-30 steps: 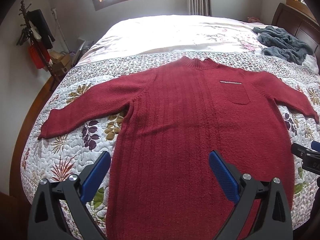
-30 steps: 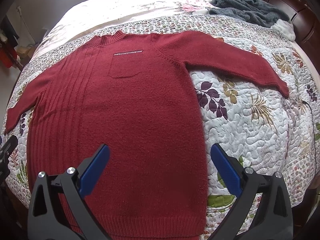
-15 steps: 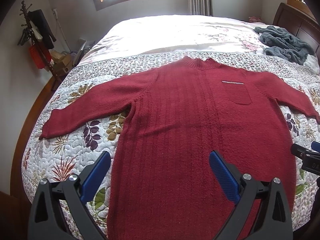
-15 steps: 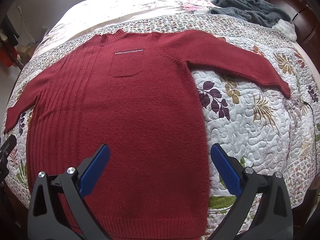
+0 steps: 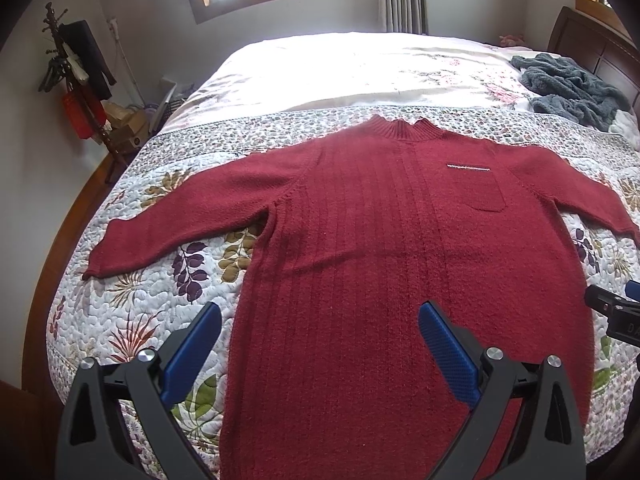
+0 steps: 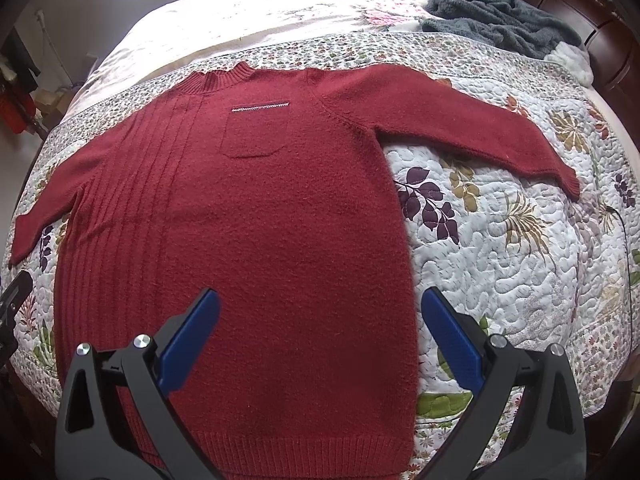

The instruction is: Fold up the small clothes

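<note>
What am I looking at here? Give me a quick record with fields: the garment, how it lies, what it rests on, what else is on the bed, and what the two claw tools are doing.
garment: dark red knitted sweater with a small chest pocket
lay: flat, face up, both sleeves spread out sideways, nothing folded yet
surface: white leaf-patterned quilt on a bed
other item: crumpled grey fleecy garment near the wooden headboard, apart from the sweater
left gripper: open, holding nothing
right gripper: open, holding nothing

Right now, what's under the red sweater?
The red sweater lies flat on the floral quilt, which shows all around it and between its sleeves and body. Whatever might sit beneath the sweater itself is covered and cannot be seen.
</note>
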{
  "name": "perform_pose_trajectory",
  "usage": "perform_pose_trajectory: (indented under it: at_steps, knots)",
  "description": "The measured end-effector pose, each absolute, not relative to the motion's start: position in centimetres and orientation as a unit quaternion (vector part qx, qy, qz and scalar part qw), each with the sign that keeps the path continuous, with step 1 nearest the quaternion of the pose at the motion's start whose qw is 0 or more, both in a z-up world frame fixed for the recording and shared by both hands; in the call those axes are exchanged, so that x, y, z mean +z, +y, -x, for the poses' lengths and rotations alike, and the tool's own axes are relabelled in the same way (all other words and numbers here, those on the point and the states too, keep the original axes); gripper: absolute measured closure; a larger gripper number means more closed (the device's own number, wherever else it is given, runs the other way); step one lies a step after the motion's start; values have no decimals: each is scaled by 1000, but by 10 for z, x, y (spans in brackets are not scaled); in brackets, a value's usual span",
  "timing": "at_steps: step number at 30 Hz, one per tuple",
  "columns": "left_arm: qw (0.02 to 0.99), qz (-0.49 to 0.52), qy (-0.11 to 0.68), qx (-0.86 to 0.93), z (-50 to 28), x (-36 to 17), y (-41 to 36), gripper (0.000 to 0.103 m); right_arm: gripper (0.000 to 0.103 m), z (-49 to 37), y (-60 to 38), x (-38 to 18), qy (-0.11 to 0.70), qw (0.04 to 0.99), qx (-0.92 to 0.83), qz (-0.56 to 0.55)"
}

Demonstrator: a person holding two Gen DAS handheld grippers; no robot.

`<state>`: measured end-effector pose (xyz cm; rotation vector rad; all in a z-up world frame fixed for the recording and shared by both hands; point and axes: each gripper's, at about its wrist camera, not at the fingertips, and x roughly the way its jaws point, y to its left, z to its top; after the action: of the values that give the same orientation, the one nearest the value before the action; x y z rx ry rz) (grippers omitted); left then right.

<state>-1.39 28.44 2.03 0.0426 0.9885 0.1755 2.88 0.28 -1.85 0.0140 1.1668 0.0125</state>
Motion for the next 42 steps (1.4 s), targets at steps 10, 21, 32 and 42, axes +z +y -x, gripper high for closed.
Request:
perform_pose_trajectory:
  at_steps: [10, 21, 32, 42]
  knots:
    - [877, -19, 473, 84, 15, 21, 285, 4, 3, -30, 3, -16, 549, 836, 5, -5]
    - [874, -21, 480, 72, 2, 13, 280, 4, 3, -37, -14, -22, 544, 839, 14, -26]
    - [881, -16, 472, 14, -74, 10, 219, 4, 3, -116, -270, -19, 538, 812, -124, -191]
    - [883, 19, 469, 11, -127, 2, 185, 4, 4, -163, -424, -86, 584, 744, -150, -287]
